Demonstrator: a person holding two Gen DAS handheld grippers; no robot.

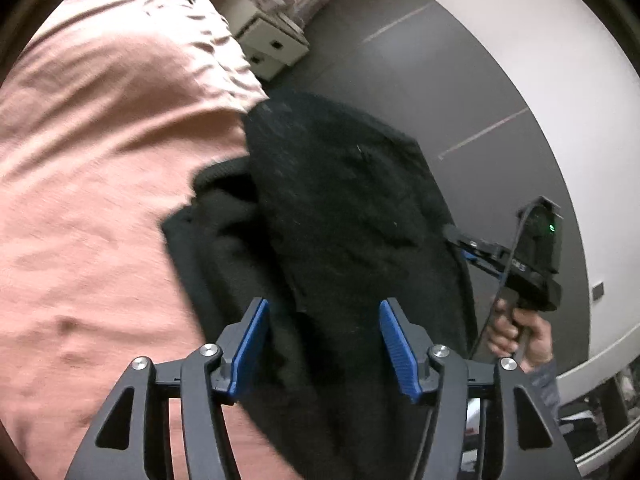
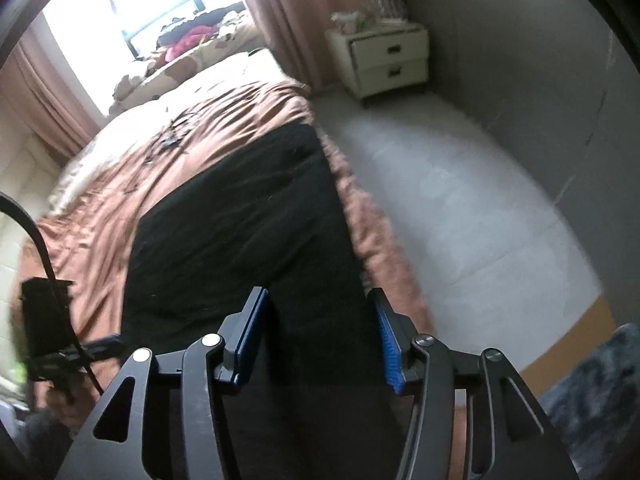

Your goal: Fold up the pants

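Black pants (image 1: pixel 340 200) lie in a folded heap on the pink bedspread (image 1: pixel 100 160), close to the bed's edge. My left gripper (image 1: pixel 324 324) hovers over their near end, open, with both blue pads (image 1: pixel 252 340) bare and cloth showing only behind them. At the pants' right side a hand (image 1: pixel 516 336) holds my right gripper (image 1: pixel 460 240). In the right wrist view the pants (image 2: pixel 240 220) stretch away along the bed edge. My right gripper (image 2: pixel 318 320) is open above them, nothing pinched. My left gripper (image 2: pixel 108 344) shows blurred at the left.
A white two-drawer nightstand (image 2: pixel 384 60) stands on the grey floor (image 2: pixel 460 200) beyond the bed's far corner. Pink curtains (image 2: pixel 280 8) frame a bright window, with piled clothes below it. A dark rug (image 2: pixel 600 400) lies at the lower right. A white wall (image 1: pixel 560 80) curves past the floor.
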